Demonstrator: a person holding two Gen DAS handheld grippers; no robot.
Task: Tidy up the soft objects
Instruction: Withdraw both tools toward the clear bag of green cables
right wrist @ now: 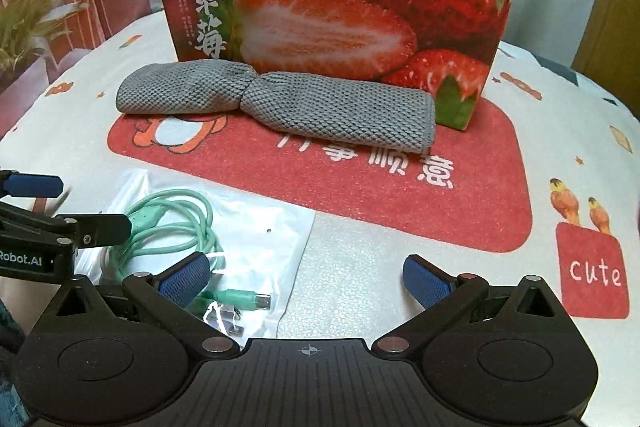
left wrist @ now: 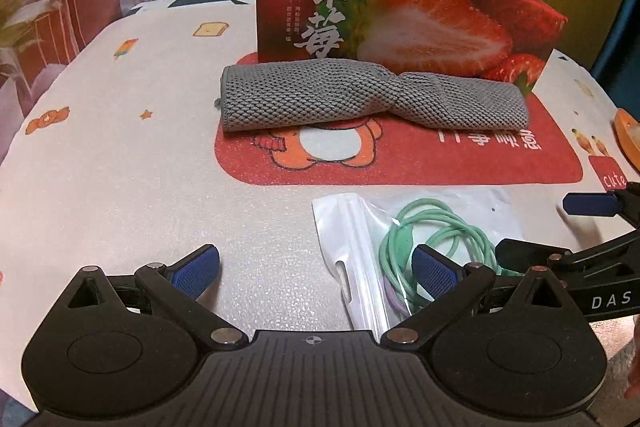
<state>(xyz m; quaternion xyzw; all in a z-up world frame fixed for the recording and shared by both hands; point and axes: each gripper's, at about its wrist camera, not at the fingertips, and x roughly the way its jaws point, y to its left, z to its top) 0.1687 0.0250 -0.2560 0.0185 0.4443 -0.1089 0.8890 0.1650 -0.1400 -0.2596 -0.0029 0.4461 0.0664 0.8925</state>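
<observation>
The left gripper (left wrist: pixel 316 269) hangs low over the worktop (left wrist: pixel 120 187) with its two blue pads spread wide and nothing between them. Its right pad (left wrist: pixel 434 273) sits over one clear bag (left wrist: pixel 360 247) that lies flat on the worktop and holds one coiled green cable (left wrist: pixel 436 223). The right gripper (right wrist: pixel 308 277) is just beside it, also spread wide and empty; its left pad (right wrist: pixel 186 277) overlaps the same bag (right wrist: pixel 260 239), where the cable (right wrist: pixel 172 219) ends in a plug near the bag's lower edge. Each gripper shows at the edge of the other's view.

Beyond the bag is one red patch (right wrist: pixel 420 195) printed on the worktop cover, with a cartoon figure and white characters. Across its far edge lies one grey cloth (left wrist: pixel 360 97), rolled long and twisted near the middle, well apart from both grippers. In the right wrist view the cloth (right wrist: pixel 288 103) runs from left to right, its right end nearer the camera.

Directly behind the cloth, touching or nearly touching it, stands one open red box (left wrist: pixel 400 15) printed with a cut strawberry and two large characters; the box (right wrist: pixel 340 19) is upright. A smaller red square reading "cute" (right wrist: pixel 594 273) is printed to the right.
</observation>
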